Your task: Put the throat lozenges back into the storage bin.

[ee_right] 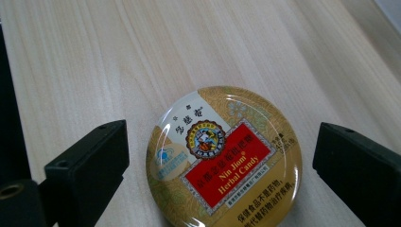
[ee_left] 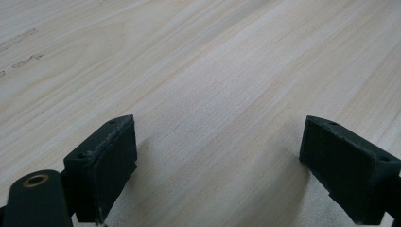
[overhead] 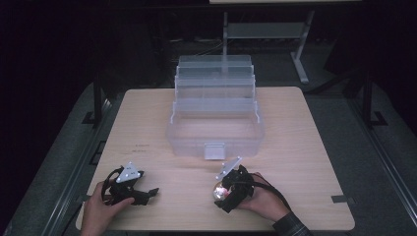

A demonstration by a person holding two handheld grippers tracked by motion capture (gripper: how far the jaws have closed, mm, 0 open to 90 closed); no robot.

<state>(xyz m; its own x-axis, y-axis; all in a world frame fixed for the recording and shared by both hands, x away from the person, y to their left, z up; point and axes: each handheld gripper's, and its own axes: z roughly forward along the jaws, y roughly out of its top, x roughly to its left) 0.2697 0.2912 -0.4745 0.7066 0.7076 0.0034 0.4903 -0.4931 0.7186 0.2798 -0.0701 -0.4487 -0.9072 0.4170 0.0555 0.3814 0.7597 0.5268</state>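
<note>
High view: we note the left gripper (overhead: 147, 192) resting at 7 o'clock on the wooden table (overhead: 305, 147), the right gripper (overhead: 222, 196) at 5 o'clock over a round candy tin (overhead: 218, 191), and a clear plastic toolbox (overhead: 215, 129) open at centre. Left gripper view: we see its jaws spread wide over bare wood. Right gripper view: we find the tin (ee_right: 224, 158) flat on the table between the spread jaws, a gap either side, nothing pinched.

Gold candy tin (ee_right: 224, 158) with red label, black tools
</note>
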